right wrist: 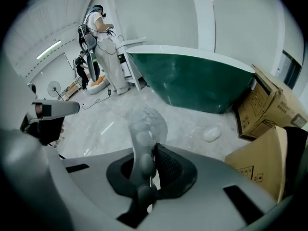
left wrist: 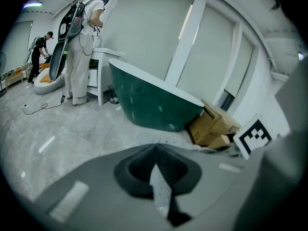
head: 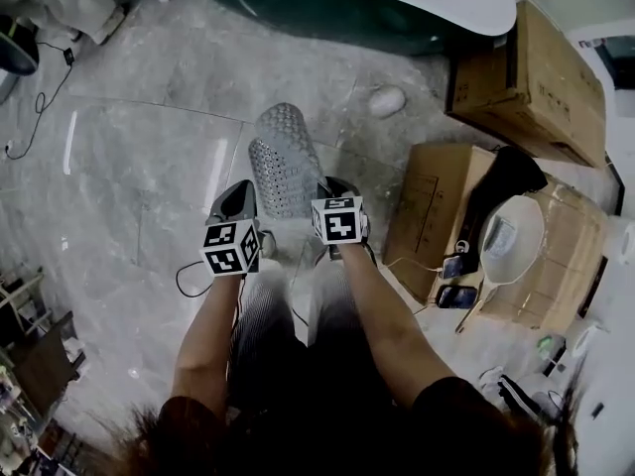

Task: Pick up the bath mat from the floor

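The bath mat [head: 284,160] is a pale translucent sheet dotted with holes. It hangs off the grey floor between my two grippers and curves away from me. My left gripper [head: 244,199] is shut on its near left corner. In the left gripper view only a thin pale strip of the mat [left wrist: 161,190] shows between the closed jaws of the left gripper [left wrist: 156,151]. My right gripper [head: 333,188] is shut on the near right corner. In the right gripper view the mat [right wrist: 147,124] rises from the right gripper [right wrist: 150,151], its suction cups showing.
A dark green bathtub [head: 327,8] stands ahead, also seen as the tub [right wrist: 192,83]. Cardboard boxes [head: 526,72] and a white basin [head: 511,238] crowd the right side. A small white lump [head: 387,100] lies on the floor. A cable [head: 40,97] trails at left. A person [left wrist: 84,47] stands far off.
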`<state>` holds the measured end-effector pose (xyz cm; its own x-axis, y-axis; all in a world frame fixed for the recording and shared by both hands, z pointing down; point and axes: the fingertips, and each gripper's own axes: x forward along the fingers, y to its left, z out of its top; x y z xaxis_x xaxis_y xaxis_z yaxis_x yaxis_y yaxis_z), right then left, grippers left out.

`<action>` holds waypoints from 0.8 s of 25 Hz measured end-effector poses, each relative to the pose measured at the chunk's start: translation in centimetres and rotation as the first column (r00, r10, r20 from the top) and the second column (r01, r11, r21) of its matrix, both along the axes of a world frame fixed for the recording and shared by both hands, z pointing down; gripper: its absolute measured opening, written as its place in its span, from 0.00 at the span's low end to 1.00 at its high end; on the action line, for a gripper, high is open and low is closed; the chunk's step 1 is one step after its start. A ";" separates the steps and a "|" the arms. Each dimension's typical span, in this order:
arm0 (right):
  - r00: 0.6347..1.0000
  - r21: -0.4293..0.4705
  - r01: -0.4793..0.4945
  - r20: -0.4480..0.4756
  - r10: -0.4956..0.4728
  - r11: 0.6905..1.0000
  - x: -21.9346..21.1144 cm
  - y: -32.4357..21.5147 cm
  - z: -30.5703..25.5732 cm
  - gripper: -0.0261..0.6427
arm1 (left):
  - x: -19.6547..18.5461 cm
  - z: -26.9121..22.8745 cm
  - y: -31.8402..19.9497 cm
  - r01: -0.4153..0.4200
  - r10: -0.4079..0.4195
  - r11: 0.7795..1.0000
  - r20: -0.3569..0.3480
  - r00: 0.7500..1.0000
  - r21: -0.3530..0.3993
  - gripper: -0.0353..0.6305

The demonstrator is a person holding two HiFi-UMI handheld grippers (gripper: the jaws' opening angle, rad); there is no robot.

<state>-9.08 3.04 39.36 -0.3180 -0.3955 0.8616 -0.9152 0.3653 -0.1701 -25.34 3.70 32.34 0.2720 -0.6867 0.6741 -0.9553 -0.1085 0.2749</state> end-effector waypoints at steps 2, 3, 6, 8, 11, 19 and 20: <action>1.000 0.013 -0.004 0.016 0.004 1.000 -0.8 0.0 -1.6 0.06 | -1.2 -1.0 0.5 0.019 -0.019 1.000 -0.004 1.000 0.009 0.06; 1.000 0.016 -0.008 0.028 0.008 1.000 -1.2 0.0 -2.4 0.06 | -1.8 -1.6 0.8 0.030 -0.030 0.999 -0.007 1.000 0.012 0.06; 0.998 0.023 -0.015 0.065 0.014 1.000 -2.4 0.4 -5.0 0.06 | -3.4 -3.4 1.8 0.062 -0.062 0.998 -0.018 0.998 0.021 0.06; 0.997 0.038 -0.008 0.080 0.005 0.999 -3.1 0.4 -6.6 0.06 | -4.4 -4.4 2.4 0.078 -0.078 0.997 -0.025 0.997 0.027 0.06; 0.996 0.065 0.006 0.091 -0.012 0.998 -4.0 0.5 -8.9 0.06 | -5.6 -5.8 3.3 0.088 -0.087 0.996 -0.027 0.996 0.032 0.06; 0.995 0.112 0.037 0.088 -0.047 0.993 -3.6 1.4 -14.4 0.06 | -5.5 -10.2 4.0 0.069 -0.065 0.994 -0.052 0.997 0.089 0.06; 0.995 0.117 0.040 0.087 -0.051 0.992 -3.4 1.6 -15.0 0.06 | -5.3 -10.9 4.0 0.060 -0.055 0.993 -0.051 0.997 0.100 0.06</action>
